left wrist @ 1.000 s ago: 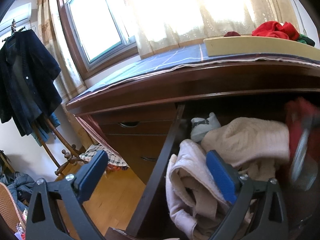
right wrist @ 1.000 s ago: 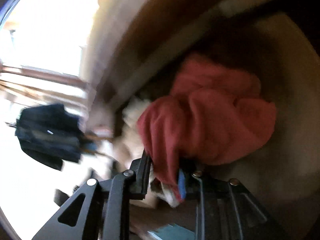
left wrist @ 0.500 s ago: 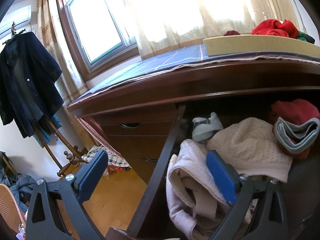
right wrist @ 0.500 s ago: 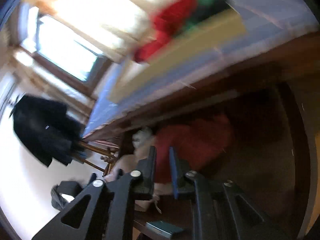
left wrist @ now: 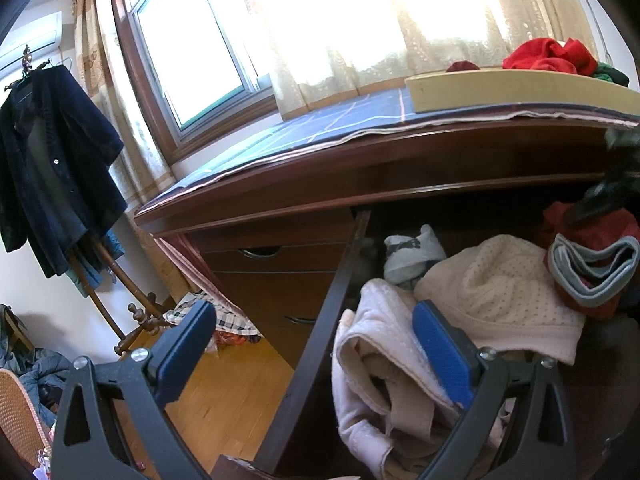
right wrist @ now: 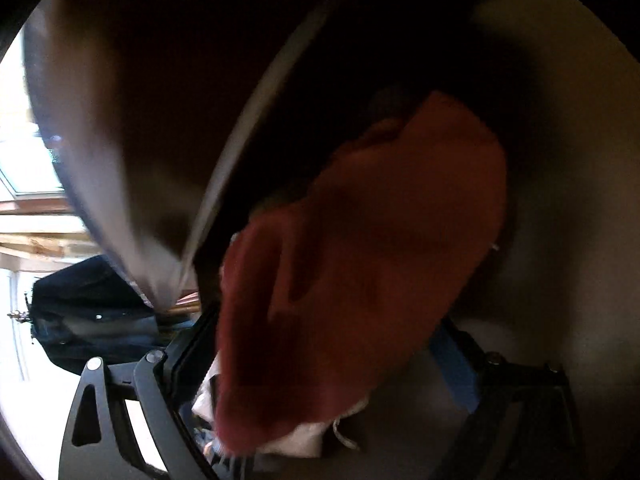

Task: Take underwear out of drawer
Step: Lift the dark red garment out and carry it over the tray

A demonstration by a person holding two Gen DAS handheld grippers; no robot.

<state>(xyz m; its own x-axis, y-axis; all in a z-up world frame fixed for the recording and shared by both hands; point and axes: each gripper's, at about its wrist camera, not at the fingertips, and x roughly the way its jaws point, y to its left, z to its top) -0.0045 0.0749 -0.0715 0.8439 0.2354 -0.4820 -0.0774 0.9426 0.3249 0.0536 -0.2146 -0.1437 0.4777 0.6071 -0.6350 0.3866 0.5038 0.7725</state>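
The step in hand looks like closing on the next garment. To do it well, the right gripper [right wrist: 320, 376] should sink its fingers around a thick fold of the red underwear [right wrist: 360, 264], not a thin edge or the white cloth [right wrist: 300, 440] under it, then close and lift straight up so nothing else drags out of the drawer [left wrist: 320, 344].

In the left view, from 9 o'clock across: a dark coat [left wrist: 52, 168] hangs by the window, then the left gripper [left wrist: 316, 356] sits at 6 o'clock, fingers spread wide and holding nothing. Its left finger hangs over the floor outside the drawer; its right pad [left wrist: 440, 360] lies over the pale clothes [left wrist: 384, 360], contact unclear. At 3 o'clock the red underwear, with a grey waistband [left wrist: 592, 268], rests on the pile inside the drawer.

In the blurred right view, the right gripper's fingers stand wide apart with the red underwear between them, filling the gap. Whether either pad touches it cannot be told; no clamp is seen.
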